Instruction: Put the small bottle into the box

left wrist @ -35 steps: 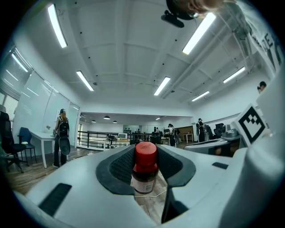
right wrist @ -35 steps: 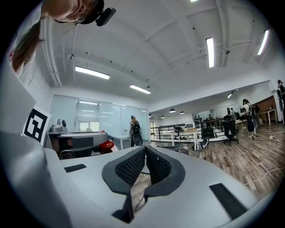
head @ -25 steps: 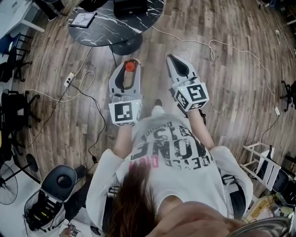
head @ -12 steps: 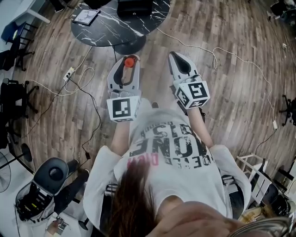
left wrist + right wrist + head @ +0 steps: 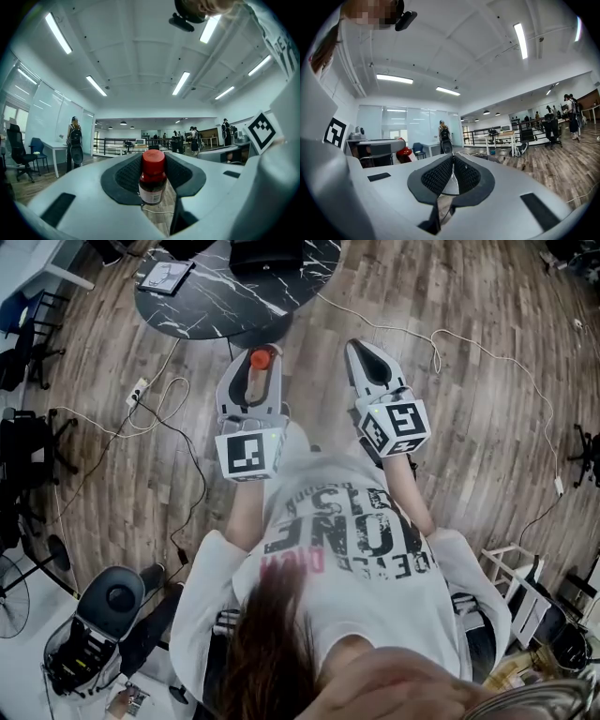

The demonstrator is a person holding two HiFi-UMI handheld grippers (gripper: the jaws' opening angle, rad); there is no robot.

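Both grippers sit nearer the black table (image 5: 225, 296) than a second ago. Your left gripper (image 5: 260, 367): clamped on the small bottle (image 5: 152, 183), upright, red cap (image 5: 153, 161) up. Your right gripper (image 5: 362, 351): jaws pressed together, nothing between.

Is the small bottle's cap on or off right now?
On. The small bottle, clamped between the left gripper's jaws, has its red cap seated on the neck.

Bright, even light comes from long ceiling lamps (image 5: 182, 83), which glare white. Both gripper views bend strongly toward dark round edges; shadows on the wooden floor (image 5: 487, 427) are soft.
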